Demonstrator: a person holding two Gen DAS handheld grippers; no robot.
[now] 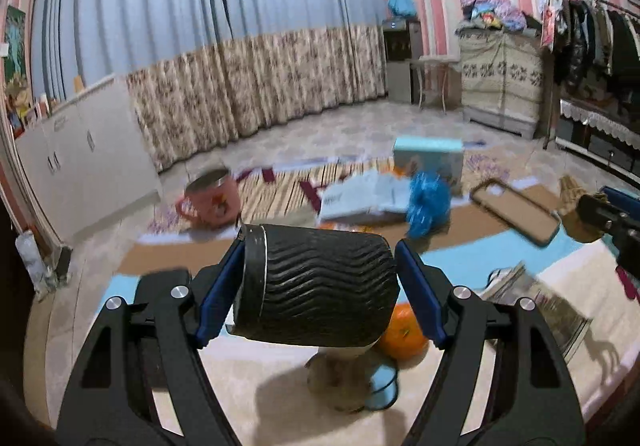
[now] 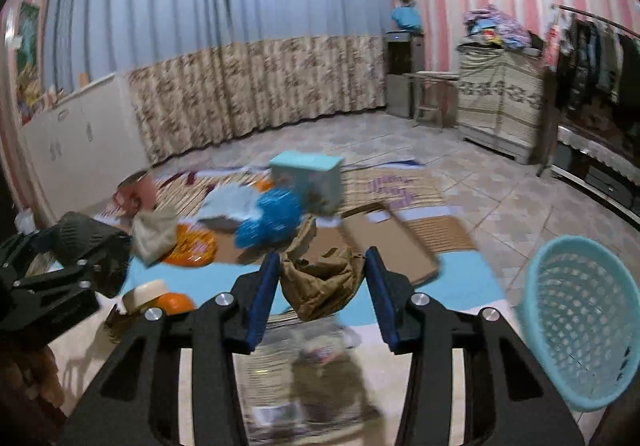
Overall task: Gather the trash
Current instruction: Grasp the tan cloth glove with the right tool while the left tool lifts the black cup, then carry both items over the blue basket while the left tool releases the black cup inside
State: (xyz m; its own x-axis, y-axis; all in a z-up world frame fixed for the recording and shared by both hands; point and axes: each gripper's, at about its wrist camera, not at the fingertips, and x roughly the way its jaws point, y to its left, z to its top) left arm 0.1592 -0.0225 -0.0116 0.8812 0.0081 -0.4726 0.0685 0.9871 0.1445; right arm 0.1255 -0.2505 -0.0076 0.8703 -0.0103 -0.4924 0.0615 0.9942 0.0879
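My left gripper [image 1: 320,278] is shut on a black ribbed paper cup [image 1: 316,286], held sideways above the floor. It also shows at the left of the right wrist view [image 2: 86,238]. My right gripper [image 2: 320,282] is shut on a crumpled brown paper wad [image 2: 320,286], which also shows at the right edge of the left wrist view [image 1: 580,214]. A light blue plastic basket [image 2: 580,330] stands at the lower right. A crumpled blue wrapper [image 2: 272,218], an orange snack bag [image 2: 192,246] and white papers [image 1: 360,198] lie on the mats.
A pink mug [image 1: 212,202], a teal box [image 1: 428,158], a phone case [image 1: 516,210], an orange [image 1: 404,334] and flat cardboard [image 2: 392,242] lie on the floor. A white cabinet [image 1: 84,150] stands at the left, curtains behind, a clothes rack [image 1: 592,42] at the right.
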